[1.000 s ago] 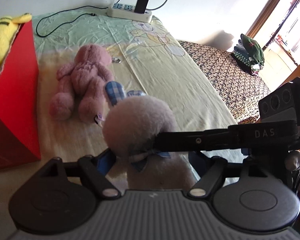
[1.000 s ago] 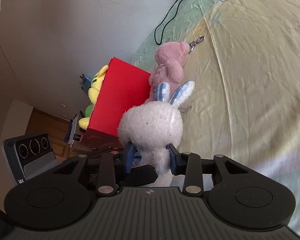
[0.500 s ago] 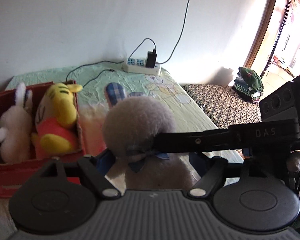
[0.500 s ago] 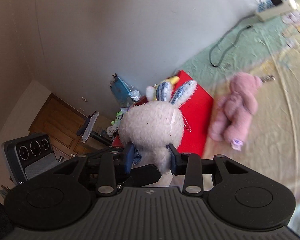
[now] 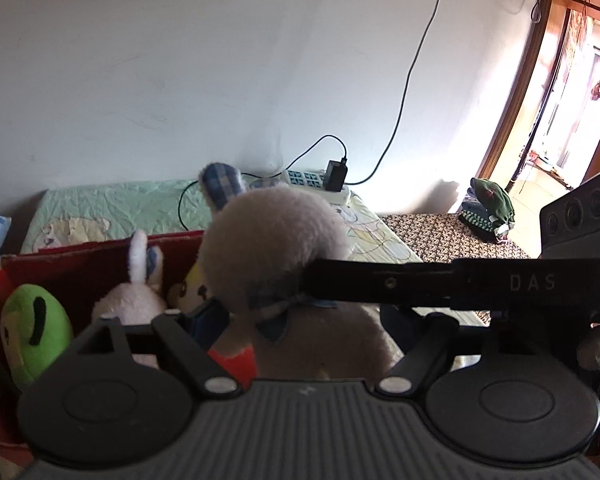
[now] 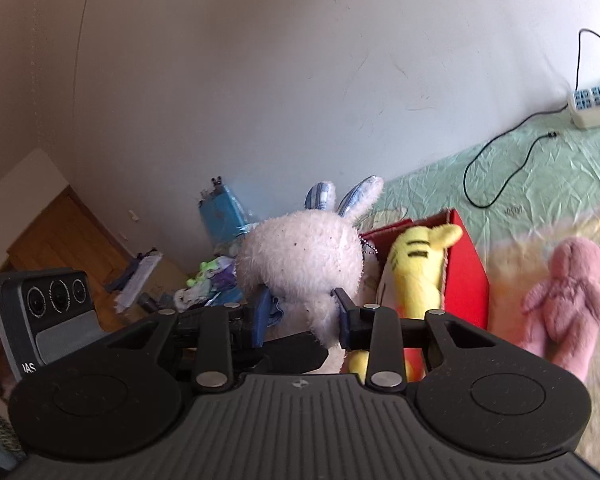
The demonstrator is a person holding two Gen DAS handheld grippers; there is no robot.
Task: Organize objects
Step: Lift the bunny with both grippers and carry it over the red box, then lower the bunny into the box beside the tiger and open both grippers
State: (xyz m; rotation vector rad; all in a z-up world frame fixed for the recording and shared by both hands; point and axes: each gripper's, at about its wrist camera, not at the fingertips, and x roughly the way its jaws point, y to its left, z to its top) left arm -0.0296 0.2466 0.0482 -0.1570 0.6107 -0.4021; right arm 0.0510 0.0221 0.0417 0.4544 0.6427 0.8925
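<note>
The right claw [image 6: 300,312] is held level, its two blue-padded fingers [image 6: 262,314] drawn close together and pinching the neck of a white plush rabbit [image 6: 300,256] from either side. The left claw [image 5: 300,320] is spread wider, its fingers [image 5: 204,318] standing on both sides of the same rabbit's body; whether they press on it cannot be told. In the left wrist view the right claw's arm crosses in front from the right.

Each handheld gripper, the left gripper [image 5: 300,320] and the right gripper [image 6: 300,314], had a ribbed dark-grey body flanked by two round black discs. Black linkage arms carried silver screws and ended in blue fingers [image 6: 262,314]. White letters "DAS" marked one black bar.
</note>
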